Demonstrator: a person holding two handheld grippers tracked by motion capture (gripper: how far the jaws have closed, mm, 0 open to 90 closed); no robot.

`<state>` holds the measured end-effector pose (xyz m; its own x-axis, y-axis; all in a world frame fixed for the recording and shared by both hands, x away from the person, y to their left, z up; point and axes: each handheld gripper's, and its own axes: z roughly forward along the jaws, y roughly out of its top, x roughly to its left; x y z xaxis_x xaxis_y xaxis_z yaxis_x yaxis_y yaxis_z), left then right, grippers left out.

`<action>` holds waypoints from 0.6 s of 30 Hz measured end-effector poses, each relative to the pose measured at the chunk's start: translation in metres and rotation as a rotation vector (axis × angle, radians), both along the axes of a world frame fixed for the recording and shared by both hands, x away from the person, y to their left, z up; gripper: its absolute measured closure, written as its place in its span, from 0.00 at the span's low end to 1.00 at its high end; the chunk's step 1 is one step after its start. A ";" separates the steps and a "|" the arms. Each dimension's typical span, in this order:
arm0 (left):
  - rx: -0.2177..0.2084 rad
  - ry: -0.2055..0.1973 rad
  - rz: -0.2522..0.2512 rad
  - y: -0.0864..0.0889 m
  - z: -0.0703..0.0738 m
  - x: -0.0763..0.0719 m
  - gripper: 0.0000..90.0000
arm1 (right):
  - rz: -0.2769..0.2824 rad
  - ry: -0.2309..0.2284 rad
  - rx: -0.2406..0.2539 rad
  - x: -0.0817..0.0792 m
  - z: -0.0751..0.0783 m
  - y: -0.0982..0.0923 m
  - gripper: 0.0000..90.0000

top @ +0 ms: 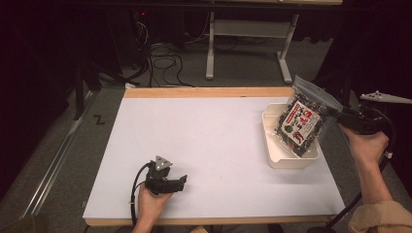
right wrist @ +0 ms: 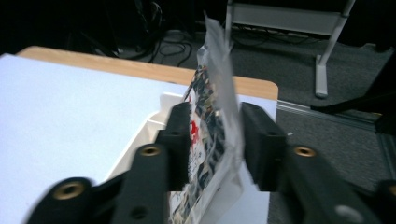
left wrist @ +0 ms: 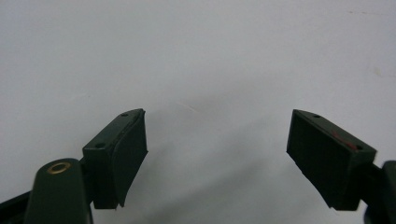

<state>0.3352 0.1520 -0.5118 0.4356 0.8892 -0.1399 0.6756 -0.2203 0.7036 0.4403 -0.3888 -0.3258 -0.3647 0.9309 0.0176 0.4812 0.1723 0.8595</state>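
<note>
One snack bag (top: 303,121) stands tilted in the one white tray (top: 274,158) near the table's (top: 204,141) right edge, between the right gripper's (right wrist: 212,140) parted jaws, while the left gripper (left wrist: 217,149) rests open on wide bare table.

A lab or recording studio is suggested rather than a home. The wood-edged counter (top: 204,92), covered with a plain white sheet (top: 204,145), is set on grey carpet (top: 243,63) and ringed by dark surroundings. Loose black cables (top: 163,60) are strewn across the floor behind it, beside the grey metal legs of an equipment stand (top: 210,53).
</note>
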 end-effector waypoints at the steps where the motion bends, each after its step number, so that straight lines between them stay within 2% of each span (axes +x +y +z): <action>1: -0.001 0.002 -0.002 0.000 0.000 0.000 0.23 | -0.001 0.003 -0.015 0.000 -0.001 0.000 0.66; 3: 0.000 0.003 -0.005 -0.001 0.000 0.000 0.23 | -0.009 0.005 -0.028 0.000 -0.002 0.000 0.61; 9: 0.001 0.003 -0.004 -0.001 -0.001 0.000 0.23 | -0.026 0.010 -0.006 -0.002 -0.004 -0.006 0.53; 18: -0.001 0.006 -0.008 -0.002 -0.001 -0.001 0.23 | -0.026 0.005 -0.003 -0.010 -0.001 -0.012 0.50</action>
<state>0.3343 0.1500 -0.5127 0.4421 0.8855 -0.1430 0.6779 -0.2254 0.6997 0.4305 -0.4004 -0.3270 -0.3405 0.9401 0.0167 0.4894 0.1620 0.8569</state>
